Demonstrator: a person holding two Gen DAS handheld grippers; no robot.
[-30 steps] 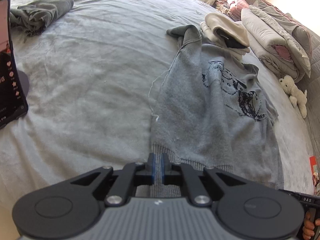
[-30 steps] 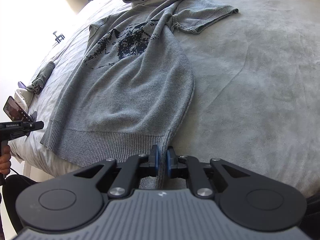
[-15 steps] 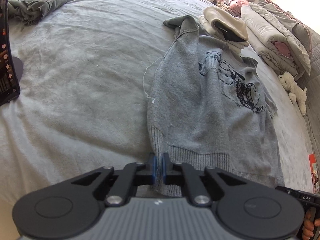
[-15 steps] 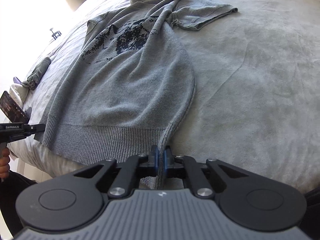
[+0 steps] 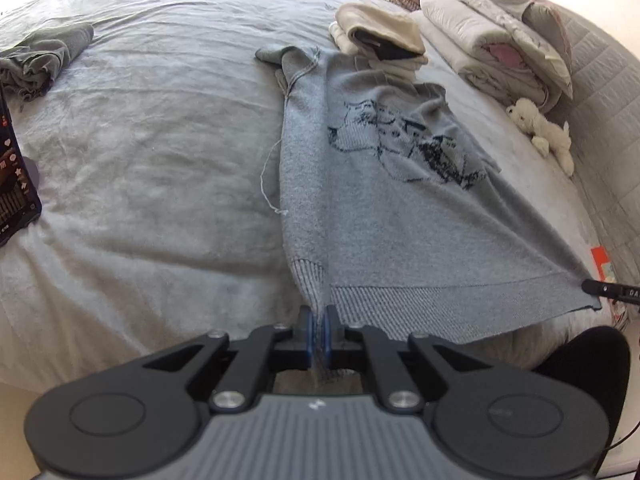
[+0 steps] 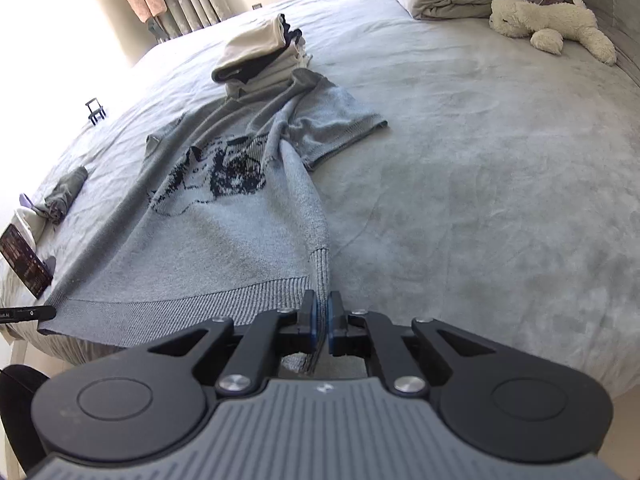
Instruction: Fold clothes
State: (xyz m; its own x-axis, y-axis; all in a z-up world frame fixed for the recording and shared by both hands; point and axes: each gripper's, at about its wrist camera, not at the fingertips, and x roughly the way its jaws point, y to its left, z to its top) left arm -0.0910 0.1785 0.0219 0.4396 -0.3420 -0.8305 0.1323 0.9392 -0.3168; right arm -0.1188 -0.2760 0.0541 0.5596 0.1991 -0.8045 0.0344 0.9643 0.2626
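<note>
Since a second ago both grippers have drawn the sweater's hem taut toward the near edge, lifting it off the bed (image 5: 140, 152). That grey bed fills both views; its near edge is hidden behind the tools. At centre the grey sweater (image 5: 380, 200) lies face up, its collar tucked out of sight against the folded pile (image 5: 380, 36) at 12 o'clock. The left gripper (image 5: 318, 330) is clamped on one hem corner, the right gripper (image 6: 321, 322) on the other, blue pads nearly touching through the knit. At 9 o'clock a phone (image 5: 12, 184) is cut off by the frame. A plush toy (image 6: 552, 28) lies at 2 o'clock.
</note>
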